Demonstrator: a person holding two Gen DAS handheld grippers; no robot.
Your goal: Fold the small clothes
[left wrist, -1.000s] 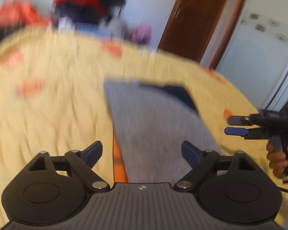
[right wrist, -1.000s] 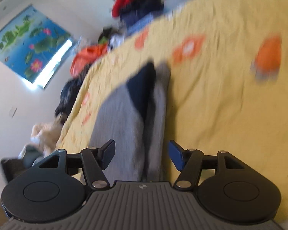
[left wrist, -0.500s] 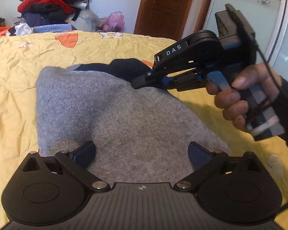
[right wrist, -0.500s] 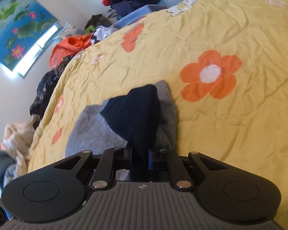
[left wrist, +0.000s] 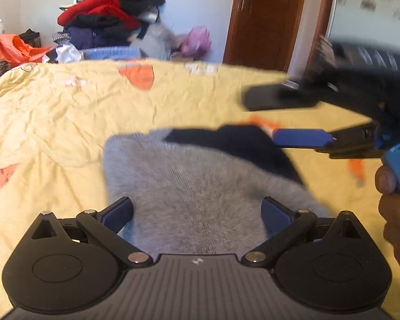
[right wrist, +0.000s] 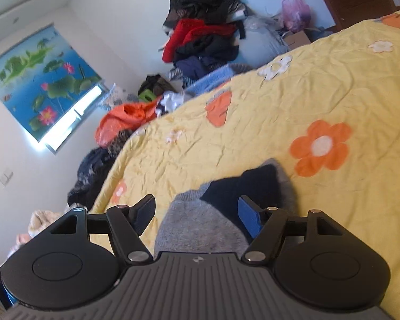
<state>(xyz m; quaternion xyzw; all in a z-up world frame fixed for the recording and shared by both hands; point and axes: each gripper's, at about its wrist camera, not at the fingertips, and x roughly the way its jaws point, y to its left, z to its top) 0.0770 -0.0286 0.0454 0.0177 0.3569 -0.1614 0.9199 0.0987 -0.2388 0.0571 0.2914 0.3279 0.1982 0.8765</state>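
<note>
On yellow bedspread (left wrist: 66,122): grey garment (left wrist: 200,192); both claws agape.

a bed (left wrist: 66,122) covered by a crinkled yellow spread (right wrist: 320,85) printed with orange and white flowers carries everything here. directly on it lies one folded garment (left wrist: 200,186) — grey knit, with a dark navy part (right wrist: 242,189) lying over its far end. the garment sits flat near the close edge of the spread, with bare yellow fabric around its left, far and right sides. one large orange flower (right wrist: 320,146) with a white centre shows just beside the navy end — apart from it, not covered. the spread is wrinkled all over.
</note>
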